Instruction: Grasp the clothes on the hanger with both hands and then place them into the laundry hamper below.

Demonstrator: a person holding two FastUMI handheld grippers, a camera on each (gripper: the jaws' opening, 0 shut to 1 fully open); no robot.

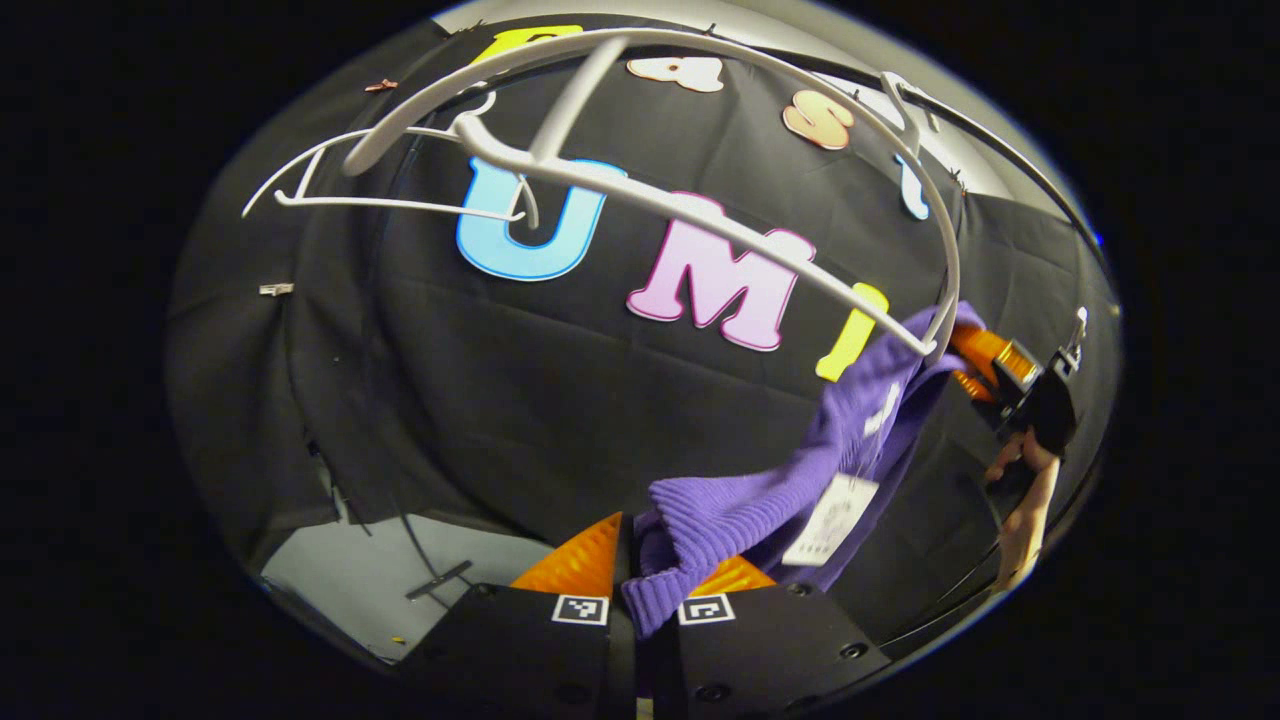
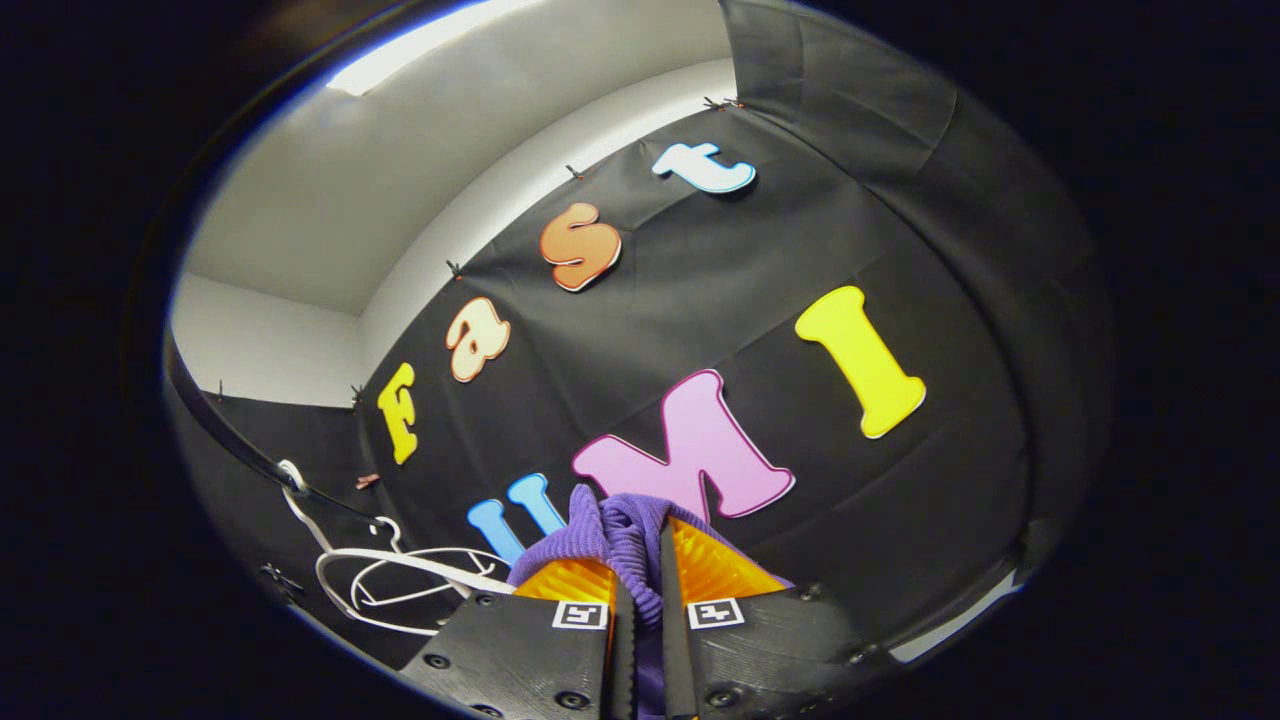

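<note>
Both grippers, left [image 1: 645, 585] and right [image 2: 640, 590], were clamped on the purple sweater [image 1: 760, 490], stretched below the white hanger [image 1: 700, 215].

Ribbed purple knit garment [image 1: 740, 510]; smooth white plastic hanger [image 1: 700, 205].

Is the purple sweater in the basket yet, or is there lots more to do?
Not yet. Done: both tongs have grabbed the sweater; the left tongs pinch one end and the right tongs pinch another bunch of it. In hand: the sweater's far end seems still draped against the white hanger, so it looks only partly off. Left: pull it free, lower it and drop it in the hamper.
</note>
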